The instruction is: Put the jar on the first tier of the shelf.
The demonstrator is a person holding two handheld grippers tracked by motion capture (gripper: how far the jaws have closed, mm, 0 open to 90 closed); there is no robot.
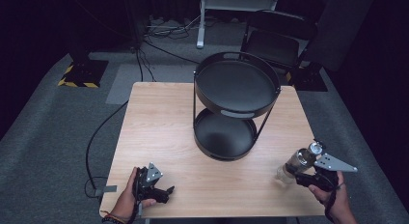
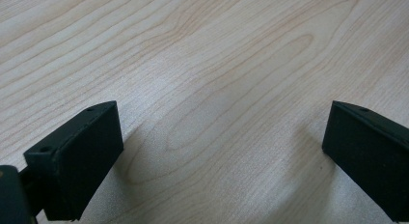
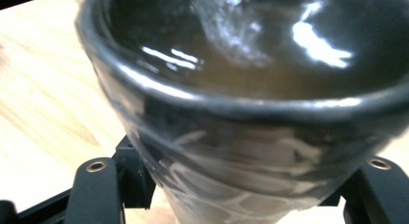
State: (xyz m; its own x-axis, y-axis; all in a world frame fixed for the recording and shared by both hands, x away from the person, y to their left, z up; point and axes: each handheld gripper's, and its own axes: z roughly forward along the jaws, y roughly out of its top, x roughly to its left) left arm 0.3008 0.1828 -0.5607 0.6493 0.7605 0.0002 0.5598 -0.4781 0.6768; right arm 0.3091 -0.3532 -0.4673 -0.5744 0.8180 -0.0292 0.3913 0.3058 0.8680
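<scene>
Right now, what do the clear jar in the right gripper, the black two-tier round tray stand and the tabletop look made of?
Clear jar: likely glass, or clear plastic; see-through with sharp glints. Black two-tier round tray stand: probably painted metal, matte, with thin rods and rims. Tabletop: pale wood or wood-look laminate; grain lines, smooth satin surface.

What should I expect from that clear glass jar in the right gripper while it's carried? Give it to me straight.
The glass jar, clamped in the right gripper, looks smooth and glossy, so it may slip between the jaws. It appears to be rigid glass, so probably breakable if dropped on the table. It is held tilted, and its round body would likely roll if laid down.
</scene>
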